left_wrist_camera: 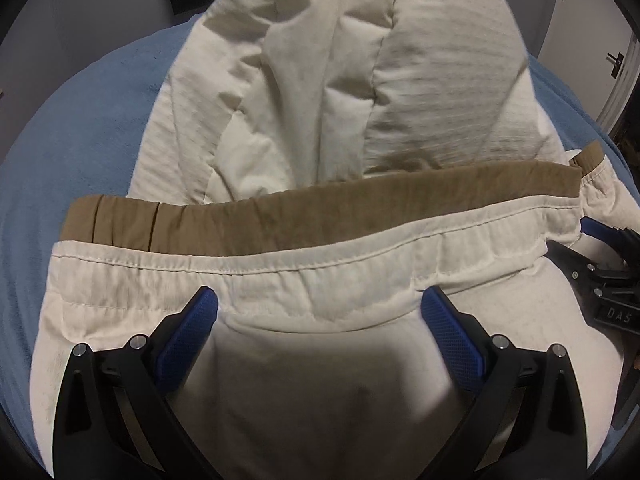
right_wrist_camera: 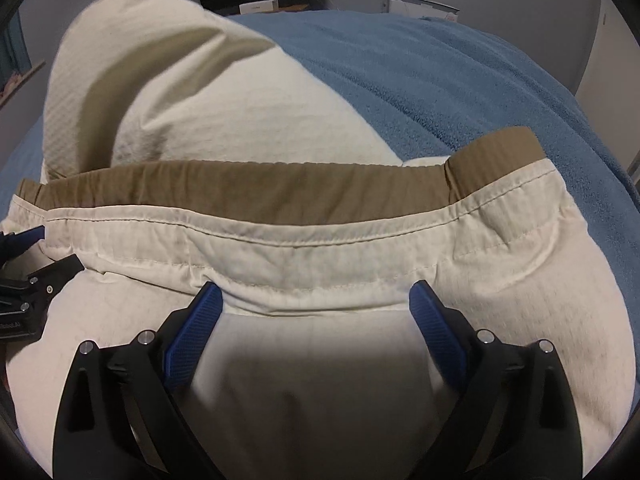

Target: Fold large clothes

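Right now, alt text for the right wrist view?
Open right gripper poised at the waistband of cream trousers lying on a blue blanket, fingers spread and clamping nothing. The tan inner band shows along the top edge; the left gripper sits at the frame's left edge.

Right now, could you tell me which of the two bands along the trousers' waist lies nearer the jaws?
The cream stitched waistband lies nearer, just ahead of the open left gripper; the tan inner band sits beyond it, toward the legs.

The letters "DAS" stand on the black body of the right gripper (left_wrist_camera: 592, 236), beside the cream trousers (left_wrist_camera: 320, 280); its other lettering is unreadable.
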The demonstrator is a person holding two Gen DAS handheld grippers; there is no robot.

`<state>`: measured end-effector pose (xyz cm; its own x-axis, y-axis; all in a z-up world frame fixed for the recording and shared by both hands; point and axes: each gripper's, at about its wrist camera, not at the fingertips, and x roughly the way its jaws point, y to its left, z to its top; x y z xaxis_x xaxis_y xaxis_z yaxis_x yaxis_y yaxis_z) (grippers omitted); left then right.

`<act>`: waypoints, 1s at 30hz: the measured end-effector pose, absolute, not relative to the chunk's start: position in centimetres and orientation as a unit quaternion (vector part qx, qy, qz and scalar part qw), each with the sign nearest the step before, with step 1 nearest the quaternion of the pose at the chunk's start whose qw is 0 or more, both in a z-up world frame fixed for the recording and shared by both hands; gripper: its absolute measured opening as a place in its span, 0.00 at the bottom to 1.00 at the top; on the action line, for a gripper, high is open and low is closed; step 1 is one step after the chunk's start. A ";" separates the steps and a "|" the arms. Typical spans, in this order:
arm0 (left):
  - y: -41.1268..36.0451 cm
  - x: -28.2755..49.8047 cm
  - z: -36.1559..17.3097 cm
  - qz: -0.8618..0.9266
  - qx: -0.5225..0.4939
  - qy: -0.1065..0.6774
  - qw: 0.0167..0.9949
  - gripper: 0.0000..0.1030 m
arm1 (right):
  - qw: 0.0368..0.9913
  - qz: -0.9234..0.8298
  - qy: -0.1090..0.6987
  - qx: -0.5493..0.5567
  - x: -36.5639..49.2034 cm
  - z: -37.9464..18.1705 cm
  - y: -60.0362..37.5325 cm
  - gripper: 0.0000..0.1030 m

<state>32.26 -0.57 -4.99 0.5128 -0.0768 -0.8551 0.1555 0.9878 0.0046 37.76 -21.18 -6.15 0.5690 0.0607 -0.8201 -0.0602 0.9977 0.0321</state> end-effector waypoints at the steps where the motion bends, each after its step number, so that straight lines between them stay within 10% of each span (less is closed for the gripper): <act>1: -0.6 32.0 -5.2 -0.065 0.043 0.488 0.869 0.95 | 0.886 0.032 0.462 0.000 37.8 -6.4 -21.1 0.87; 30: -2.2 31.8 -8.8 -0.056 0.048 0.457 0.887 0.95 | 0.898 0.022 0.439 -0.001 36.9 -7.8 -20.3 0.87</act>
<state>31.76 -2.17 -8.75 0.5766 -0.0553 -0.8152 0.1431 0.9891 0.0342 36.87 -20.27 -7.82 0.6139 0.0383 -0.7885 -0.0401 0.9990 0.0173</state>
